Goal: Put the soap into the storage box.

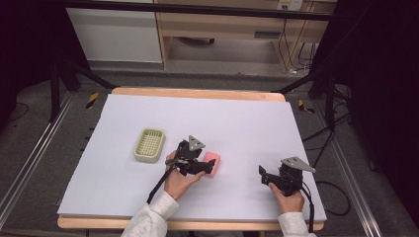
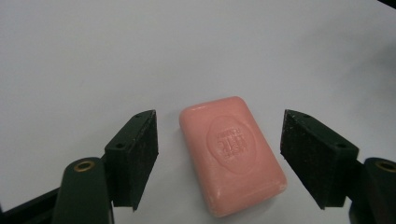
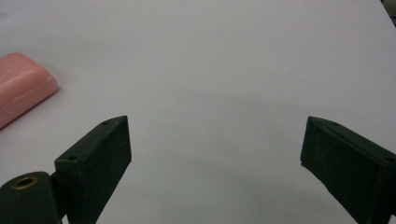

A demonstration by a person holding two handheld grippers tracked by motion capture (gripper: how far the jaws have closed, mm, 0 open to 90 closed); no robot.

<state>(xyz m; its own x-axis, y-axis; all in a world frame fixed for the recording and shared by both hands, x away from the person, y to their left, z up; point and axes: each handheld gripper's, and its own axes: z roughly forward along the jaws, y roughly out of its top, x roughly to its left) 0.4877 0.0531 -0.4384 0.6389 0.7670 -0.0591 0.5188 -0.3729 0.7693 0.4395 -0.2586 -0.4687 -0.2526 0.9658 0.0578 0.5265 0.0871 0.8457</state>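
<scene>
A pink bar of soap (image 1: 213, 162) lies flat on the white table sheet (image 1: 237, 123) near the middle. My left gripper (image 1: 200, 165) is open right over it; in the left gripper view the soap (image 2: 231, 151) sits between the two spread jaws without touching either. A pale green soap dish (image 1: 149, 144) stands to the left of that gripper. My right gripper (image 1: 264, 176) is open near the table's front right, with nothing between its jaws. In the right gripper view the soap's end (image 3: 23, 86) shows at the far left.
The wooden table edge (image 1: 197, 93) frames the sheet. Black frame legs (image 1: 54, 89) stand beside the table's far corners, and cables (image 1: 326, 187) trail off the right side. Bare sheet stretches across the far half and the front left.
</scene>
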